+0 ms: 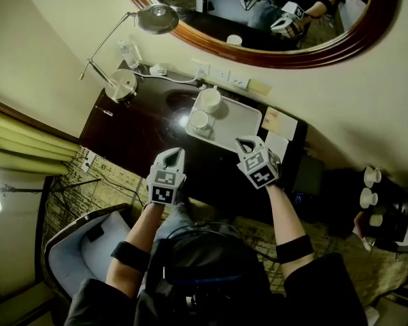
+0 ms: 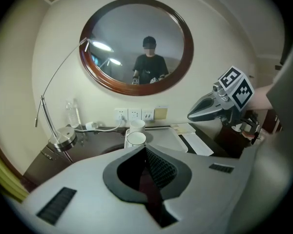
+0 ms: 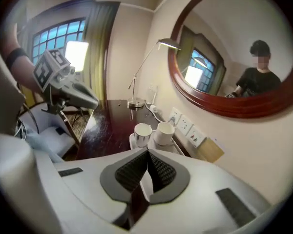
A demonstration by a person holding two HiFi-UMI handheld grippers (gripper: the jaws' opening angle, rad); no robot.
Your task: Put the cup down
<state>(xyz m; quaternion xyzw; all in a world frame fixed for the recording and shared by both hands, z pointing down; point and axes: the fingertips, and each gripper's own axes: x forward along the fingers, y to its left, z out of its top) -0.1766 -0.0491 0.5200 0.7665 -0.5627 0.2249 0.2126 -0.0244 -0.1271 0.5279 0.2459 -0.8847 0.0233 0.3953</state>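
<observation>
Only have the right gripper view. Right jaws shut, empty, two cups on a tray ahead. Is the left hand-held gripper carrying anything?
Observer: No. The left gripper view shows the left hand-held gripper shut, with nothing between its jaws.
Operator: How much tray is there? My gripper body hides most of it.
Observer: In the head view the tray runs well to the right. The near cup and far cup sit at its left end, and nothing else shows on it.
Operator: Any other cups around?
Observer: Yes. The head view shows more white cups on a dark surface off to the right of the desk.
</observation>
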